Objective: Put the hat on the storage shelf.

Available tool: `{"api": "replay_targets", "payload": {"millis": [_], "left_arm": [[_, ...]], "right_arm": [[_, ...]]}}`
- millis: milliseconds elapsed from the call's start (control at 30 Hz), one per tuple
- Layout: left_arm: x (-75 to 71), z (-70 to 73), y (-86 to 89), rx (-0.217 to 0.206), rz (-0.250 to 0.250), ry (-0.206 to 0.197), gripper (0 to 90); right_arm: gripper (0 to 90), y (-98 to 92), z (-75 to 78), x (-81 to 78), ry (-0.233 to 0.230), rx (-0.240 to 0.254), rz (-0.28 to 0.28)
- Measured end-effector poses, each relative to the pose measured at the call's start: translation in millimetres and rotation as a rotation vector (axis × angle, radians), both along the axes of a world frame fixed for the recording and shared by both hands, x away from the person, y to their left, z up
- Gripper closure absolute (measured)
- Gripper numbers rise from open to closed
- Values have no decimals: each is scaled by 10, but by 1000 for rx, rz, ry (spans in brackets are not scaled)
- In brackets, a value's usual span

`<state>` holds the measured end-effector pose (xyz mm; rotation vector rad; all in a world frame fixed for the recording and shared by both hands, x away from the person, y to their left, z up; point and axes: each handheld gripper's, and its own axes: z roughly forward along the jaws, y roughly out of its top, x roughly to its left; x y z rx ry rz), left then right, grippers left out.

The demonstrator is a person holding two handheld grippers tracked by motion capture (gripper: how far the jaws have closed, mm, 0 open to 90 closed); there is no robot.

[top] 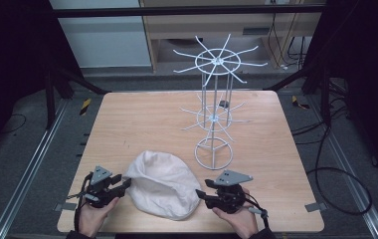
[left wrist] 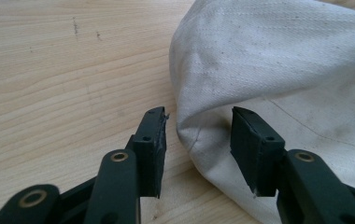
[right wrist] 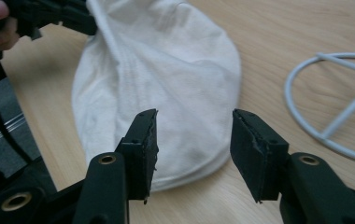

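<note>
A white cloth (top: 163, 183), rounded like a cap or small bag, lies at the table's near edge between my two grippers. My left gripper (top: 126, 182) is at its left edge. In the left gripper view that gripper (left wrist: 199, 120) is open, and a folded hem of the cloth (left wrist: 278, 60) sits in the gap without being pinched. My right gripper (top: 202, 188) is at the cloth's right side. It is open (right wrist: 194, 117), and the cloth (right wrist: 166, 79) lies just beyond its tips. The left gripper (right wrist: 49, 16) also appears at the cloth's far edge.
A tall white wire rack (top: 215, 102) with spoked arms stands on the wooden table (top: 142, 119), right of centre behind the cloth. Its base ring (right wrist: 334, 107) lies close to my right gripper. Black frame bars and cables surround the table.
</note>
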<state>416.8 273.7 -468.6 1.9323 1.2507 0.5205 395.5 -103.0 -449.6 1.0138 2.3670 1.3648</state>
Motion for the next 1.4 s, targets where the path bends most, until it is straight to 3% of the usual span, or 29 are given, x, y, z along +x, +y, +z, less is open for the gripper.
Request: {"api": "replay_targets", "payload": {"millis": [333,467,600,700,900,1100,1400], "left_arm": [[82,-10,-28,-3,15,15,754],[102,6,-28,-15,16,21,822],[140,15,-29,-27,16,17,841],[180,25,-28,-34,15,15,845],[324,52,-34,-42,41,1,849],[545,74,-29,-32,79,-8,850],[787,54,-60,-39,97,-24,849]], "right_arm": [[496,392,-125,-15,7,-30,65],[622,452,-185,5,6,-55,67],[797,460,-209,47,32,-58,84],[872,485,-209,64,46,-72,100],[887,545,-191,102,46,-60,108],[886,720,-209,136,34,-40,125],[877,920,-219,181,42,-24,138]]}}
